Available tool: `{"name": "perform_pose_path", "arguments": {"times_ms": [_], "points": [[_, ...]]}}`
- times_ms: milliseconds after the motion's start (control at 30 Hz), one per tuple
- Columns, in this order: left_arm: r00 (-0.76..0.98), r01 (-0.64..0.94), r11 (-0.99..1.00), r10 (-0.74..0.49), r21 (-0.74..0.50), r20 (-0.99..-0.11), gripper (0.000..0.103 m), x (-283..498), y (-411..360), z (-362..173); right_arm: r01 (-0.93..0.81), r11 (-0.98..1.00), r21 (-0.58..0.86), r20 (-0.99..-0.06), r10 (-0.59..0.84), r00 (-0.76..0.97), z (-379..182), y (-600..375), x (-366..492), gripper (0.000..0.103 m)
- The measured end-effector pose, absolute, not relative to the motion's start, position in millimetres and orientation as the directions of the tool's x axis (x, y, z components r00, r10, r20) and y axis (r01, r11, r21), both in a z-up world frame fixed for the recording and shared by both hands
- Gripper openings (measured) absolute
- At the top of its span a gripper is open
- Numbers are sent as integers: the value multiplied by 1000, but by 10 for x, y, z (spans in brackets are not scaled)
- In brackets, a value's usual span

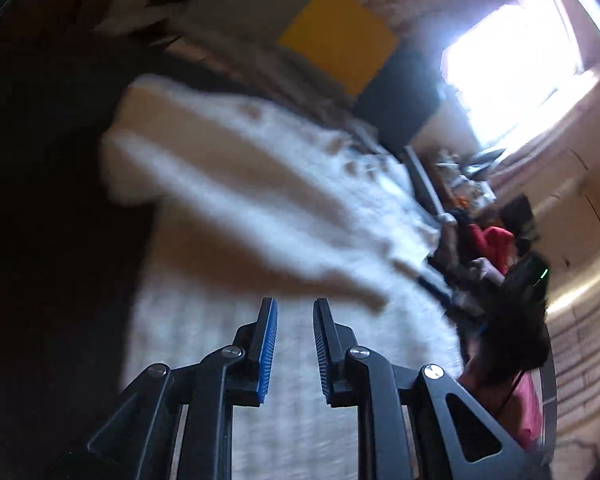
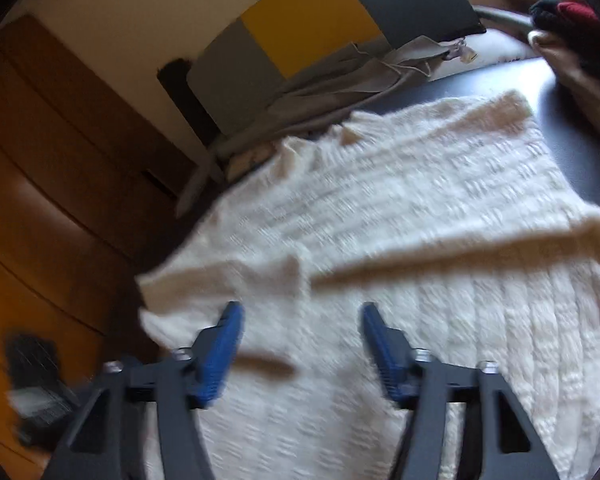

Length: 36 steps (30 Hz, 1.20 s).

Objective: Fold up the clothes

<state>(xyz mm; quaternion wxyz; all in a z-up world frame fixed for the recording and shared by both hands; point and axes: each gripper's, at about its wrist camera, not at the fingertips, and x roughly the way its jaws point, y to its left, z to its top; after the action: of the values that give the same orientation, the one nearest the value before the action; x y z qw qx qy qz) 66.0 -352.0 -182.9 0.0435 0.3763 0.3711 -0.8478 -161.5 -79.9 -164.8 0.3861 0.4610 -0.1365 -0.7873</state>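
A cream knitted sweater [image 2: 400, 216] lies spread on a dark table [image 2: 560, 96], with a fold running across it. In the left wrist view the same sweater [image 1: 228, 184] fills the middle, blurred, one sleeve lying folded over the body. My left gripper [image 1: 295, 304] hovers above the sweater's body, its blue-padded fingers a narrow gap apart with nothing between them. Wide open, my right gripper [image 2: 302, 312] hangs over the sweater's near left part, close to its edge, and holds nothing.
A grey, yellow and dark panel [image 2: 300, 28] leans behind the table with grey cloth [image 2: 340, 76] bunched in front. Wooden furniture [image 2: 40, 160] stands left. A pile of red and dark clothes [image 1: 496, 240] lies beyond the sweater. A bright window [image 1: 512, 60] is behind.
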Motion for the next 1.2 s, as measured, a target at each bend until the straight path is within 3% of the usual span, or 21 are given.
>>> {"name": "perform_pose_path", "arguments": {"times_ms": [167, 333, 467, 500, 533, 567, 600, 767, 933, 1067, 1200], "points": [[-694, 372, -712, 212, -595, -688, 18, 838, -3569, -2043, 446, -665, 599, -656, -727, -202, -1805, -1086, -1775, 61], [-696, 346, -739, 211, -579, -686, 18, 872, -3570, -2098, 457, -640, 618, -635, -749, -190, -1880, -1273, -1743, 62], [-711, 331, -730, 224, -598, -667, 18, 881, -3608, -2167, 519, -677, 522, -696, -689, -199, -1870, -1491, -1662, 64], [-715, 325, -728, 230, -604, -661, 18, 889, -3624, -2180, 535, -702, 471, -728, -652, -214, -1830, -1546, -1632, 55], [-719, 322, -722, 235, -613, -655, 18, 903, -3643, -2189, 551, -715, 431, -750, -623, -222, -1808, -1596, -1606, 32], [-722, 319, -716, 240, -621, -648, 18, 916, -3661, -2197, 568, -717, 405, -769, -603, -213, -1812, -1650, -1586, 17], [-726, 316, -711, 245, -628, -643, 18, 929, -3679, -2205, 585, -719, 376, -786, -581, -209, -1811, -1702, -1566, 8], [-741, 338, -718, 195, -608, -643, 18, 1031, -3889, -2071, 689, -682, 244, -821, -524, -228, -1518, -1919, -1494, 8], [-762, 375, -727, 111, -576, -637, 21, 1162, -4205, -1882, 802, -594, -66, -811, -437, -390, -848, -2224, -1396, 7], [-772, 398, -736, 54, -548, -633, 21, 1225, -4408, -1755, 789, -534, -306, -746, -380, -547, -320, -2328, -1383, 7], [-771, 400, -759, 24, -514, -636, 21, 1168, -4475, -1698, 725, -525, -446, -653, -363, -664, 213, -2309, -1408, 7]]}}
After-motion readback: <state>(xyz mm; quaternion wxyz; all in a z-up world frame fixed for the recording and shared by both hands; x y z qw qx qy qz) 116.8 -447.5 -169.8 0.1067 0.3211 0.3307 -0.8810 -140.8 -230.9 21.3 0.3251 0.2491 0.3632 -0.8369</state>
